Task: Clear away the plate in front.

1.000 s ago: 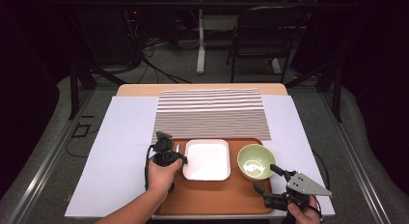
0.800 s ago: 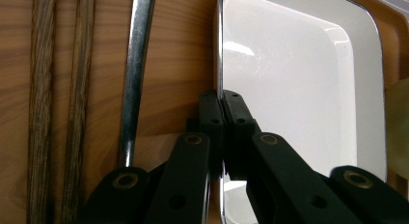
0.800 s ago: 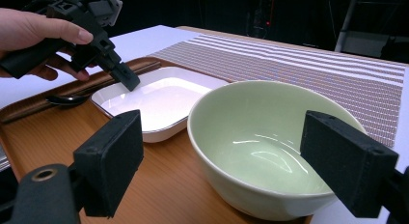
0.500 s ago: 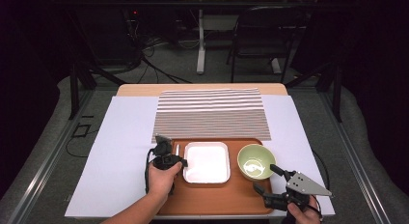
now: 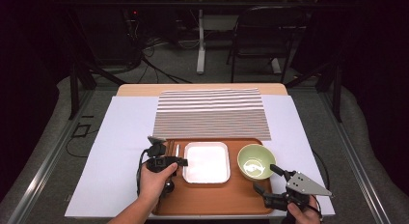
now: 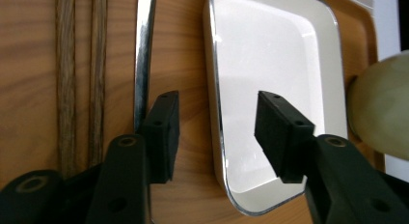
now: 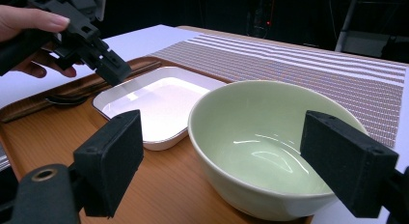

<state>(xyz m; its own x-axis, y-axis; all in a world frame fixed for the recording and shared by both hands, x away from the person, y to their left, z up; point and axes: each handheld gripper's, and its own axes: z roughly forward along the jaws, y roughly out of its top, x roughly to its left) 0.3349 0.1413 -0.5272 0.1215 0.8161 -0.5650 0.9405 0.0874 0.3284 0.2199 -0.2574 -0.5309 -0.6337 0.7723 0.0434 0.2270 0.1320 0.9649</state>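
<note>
High view – tray: the wooden tray (image 5: 212, 204) lies at the near edge of the table, half over the striped mat (image 5: 212, 113).
High view – left gripper: the left gripper (image 5: 166, 154) hangs over the tray's left end, where a metal utensil (image 5: 177, 150) and chopsticks (image 5: 169, 147) lie along the left edge, just beside the white dish (image 5: 206, 161).
High view – change: a second ago the utensil was not lying there; the jaws have just been opening, so it looks released.
Left gripper view – jaws: spread apart, nothing between the pads; the utensil (image 6: 144, 50) rests on the wood by one jaw, chopsticks (image 6: 79, 74) beyond it, dish rim (image 6: 214, 89) on the other side.
Right gripper view – right gripper: the right gripper (image 7: 236, 161) stands wide, pads clear of the green bowl (image 7: 270, 151) at the tray's right end.
Judgement: cutlery placement seems done; the left hand can withdraw.
</note>
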